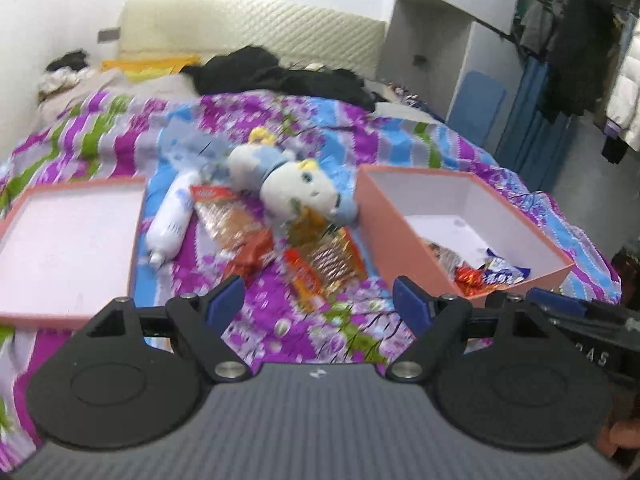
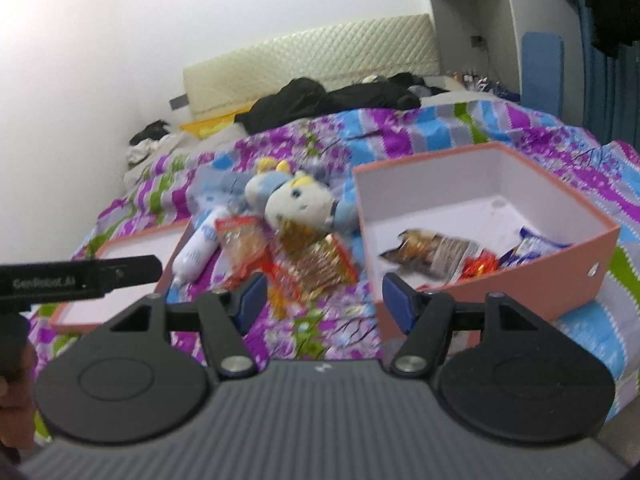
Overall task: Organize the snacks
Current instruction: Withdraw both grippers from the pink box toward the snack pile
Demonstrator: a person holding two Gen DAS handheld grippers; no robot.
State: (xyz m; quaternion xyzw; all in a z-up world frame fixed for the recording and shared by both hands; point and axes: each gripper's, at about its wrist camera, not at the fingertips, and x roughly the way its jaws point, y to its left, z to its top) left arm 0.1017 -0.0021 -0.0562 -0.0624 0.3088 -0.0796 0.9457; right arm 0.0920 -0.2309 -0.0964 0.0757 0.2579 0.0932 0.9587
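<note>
On floral bedspread (image 1: 304,340): snacks (image 1: 320,264), pink box (image 1: 400,216) | headboard (image 1: 240,28) behind | both hand-held grippers (image 1: 319,300) (image 2: 322,292) spread apart, empty

Two pink boxes (image 1: 404,236) (image 1: 72,240), one plush toy (image 1: 296,188), one white bottle (image 1: 172,220).

Wall: we see plain white wall (image 2: 120,40) ahead, beyond the claw.
Bed: floral quilt (image 1: 320,120), cream quilted headboard (image 1: 248,28) ahead.
Wardrobe: grey cabinet (image 1: 424,40) ahead right; hanging clothes (image 1: 576,48) farther right.
</note>
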